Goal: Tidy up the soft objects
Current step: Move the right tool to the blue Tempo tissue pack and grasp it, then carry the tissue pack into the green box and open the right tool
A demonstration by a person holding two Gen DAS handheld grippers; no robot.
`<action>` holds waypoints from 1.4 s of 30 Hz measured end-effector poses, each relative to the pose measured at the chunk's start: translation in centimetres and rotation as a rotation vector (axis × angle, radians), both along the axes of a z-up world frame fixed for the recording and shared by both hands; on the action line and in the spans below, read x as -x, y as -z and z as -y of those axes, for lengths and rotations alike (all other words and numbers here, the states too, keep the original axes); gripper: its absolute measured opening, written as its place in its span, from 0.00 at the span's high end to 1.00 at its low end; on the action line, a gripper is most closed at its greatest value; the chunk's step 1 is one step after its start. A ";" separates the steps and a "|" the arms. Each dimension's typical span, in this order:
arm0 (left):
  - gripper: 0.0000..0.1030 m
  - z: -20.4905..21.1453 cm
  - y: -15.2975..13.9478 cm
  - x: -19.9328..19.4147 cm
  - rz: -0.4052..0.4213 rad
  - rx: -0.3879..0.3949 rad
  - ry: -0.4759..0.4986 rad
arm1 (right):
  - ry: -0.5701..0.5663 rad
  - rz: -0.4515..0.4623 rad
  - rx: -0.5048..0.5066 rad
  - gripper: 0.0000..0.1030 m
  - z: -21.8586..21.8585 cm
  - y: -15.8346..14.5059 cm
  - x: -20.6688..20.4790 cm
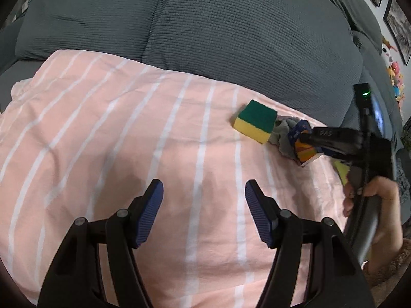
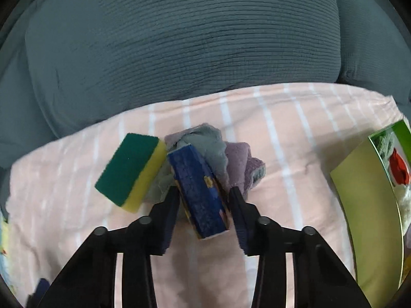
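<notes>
Blue sponge [image 2: 199, 195] sits clamped between the right gripper [image 2: 204, 213] fingers, low over the pink striped sheet [image 2: 295, 133], touching a crumpled grey-and-lilac cloth [image 2: 231, 159] just behind it. Green-yellow sponge [image 2: 132, 169] lies just left, against the cloth; a green box [image 2: 367, 218] is at right, grey cushions [image 2: 179, 38] far. Left gripper [image 1: 204, 213] hangs released, jaws wide, over bare sheet, well left of the pile.

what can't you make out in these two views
- Blue packet: right wrist view, print blurred; whether the right gripper pinches it is unclear.
- Cloths: same view, partly behind the packet.
- Green box: cut by the right edge.
- Toys: left wrist view, too small at the rim.
</notes>
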State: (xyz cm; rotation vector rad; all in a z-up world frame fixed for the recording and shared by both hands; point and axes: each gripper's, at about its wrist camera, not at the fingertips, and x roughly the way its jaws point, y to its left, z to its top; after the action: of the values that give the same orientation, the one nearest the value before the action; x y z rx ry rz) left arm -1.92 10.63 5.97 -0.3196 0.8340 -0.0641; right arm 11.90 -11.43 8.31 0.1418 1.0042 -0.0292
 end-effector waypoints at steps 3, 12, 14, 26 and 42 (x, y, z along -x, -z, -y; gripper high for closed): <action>0.36 -0.1 -0.2 0.2 0.005 0.006 0.001 | -0.014 -0.004 0.023 0.70 -0.4 -0.5 0.5; 0.36 -0.1 -0.3 0.4 -0.003 0.013 -0.006 | -0.173 -0.028 -0.256 0.72 -0.6 -2.9 6.4; 0.36 -0.1 -0.3 0.4 -0.008 0.014 -0.003 | -0.216 -0.077 -0.332 0.72 -0.5 -2.1 8.4; 0.24 2.3 0.5 0.6 -0.060 0.078 0.087 | -0.108 -0.170 -0.302 0.58 2.4 0.7 12.0; 0.37 9.3 2.7 0.8 -0.113 0.102 0.291 | -0.170 -0.140 -0.442 0.36 3.1 1.7 11.8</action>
State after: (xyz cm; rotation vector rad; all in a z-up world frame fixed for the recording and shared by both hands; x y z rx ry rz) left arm -2.71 1.30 3.30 -0.2978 0.9874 -0.3635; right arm 0.07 -14.58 6.57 0.4623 1.1481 0.3435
